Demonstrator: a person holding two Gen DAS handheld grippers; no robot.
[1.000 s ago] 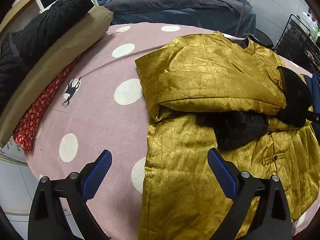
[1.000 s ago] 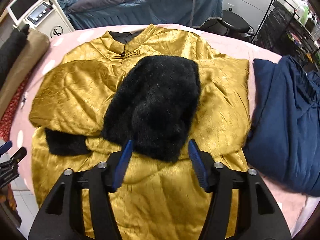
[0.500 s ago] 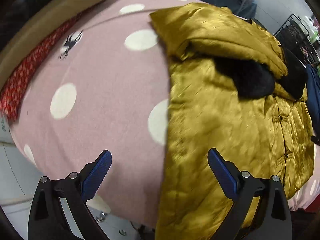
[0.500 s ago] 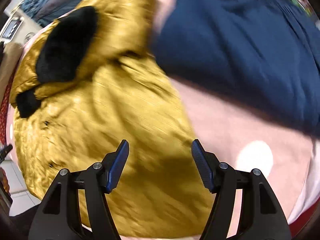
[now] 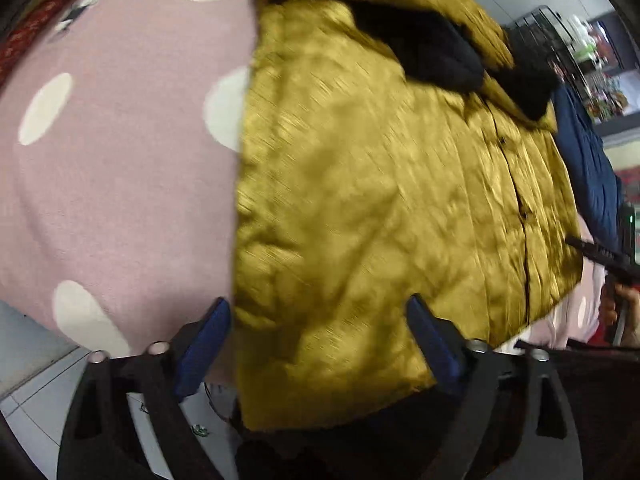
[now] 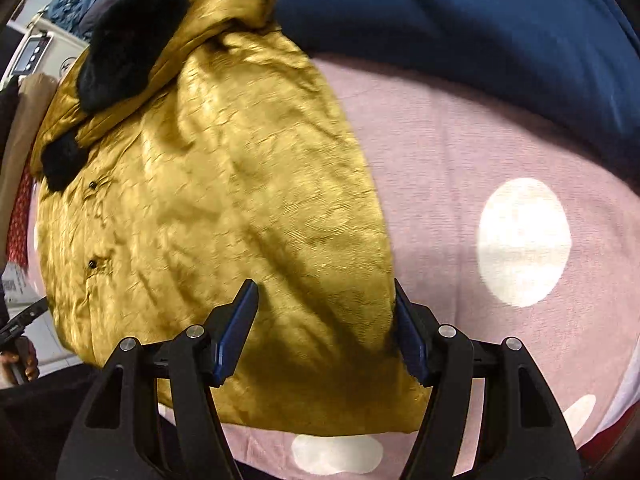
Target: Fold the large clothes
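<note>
Jaws wide and empty, I am dropping both grippers, left gripper and right gripper, from the sleeves to the gold jacket's hem, readying the bottom fold.

- No text, label, brand, number or sign can be read in either view.
- Far up and right of the left claw, the shelf goods are only a coloured blur.
- Far up and left of the right claw, the device panel shows round buttons, no legible characters.
</note>
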